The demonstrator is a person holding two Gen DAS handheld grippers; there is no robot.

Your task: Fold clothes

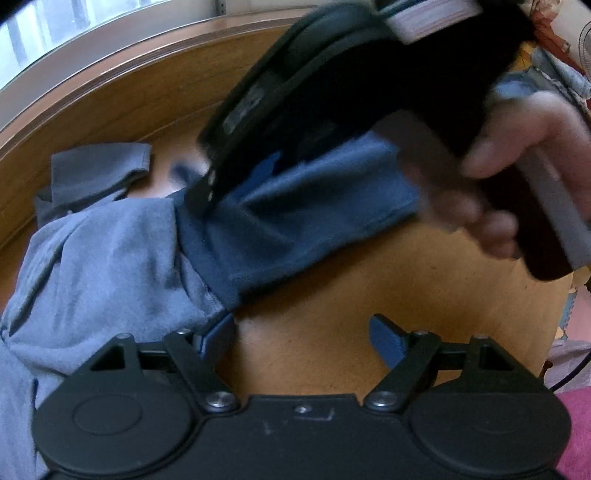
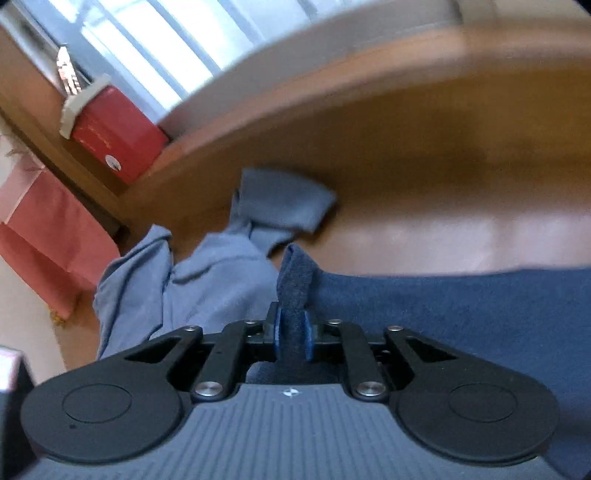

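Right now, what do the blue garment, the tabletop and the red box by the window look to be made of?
Blue garment: soft knit, probably cotton jersey; matte, limp folds, and a fuzzier, darker face where the right gripper pinches it. Tabletop: wood or wood veneer, orange-brown with a smooth, slightly glossy finish that shows window glare. Red box: likely card or paperboard, flat matte faces; too blurred to be sure.

Background stuff only: a wooden table (image 2: 424, 155) is taking up most of both views, with a window (image 2: 155, 40) glowing bright behind it. A red box (image 2: 118, 133) is sitting by the sill with something pale on top (too blurry to tell what). A pink cloth (image 2: 48, 229) is hanging off to the left, and some flowery fabric (image 1: 554, 33) is peeking in top right.
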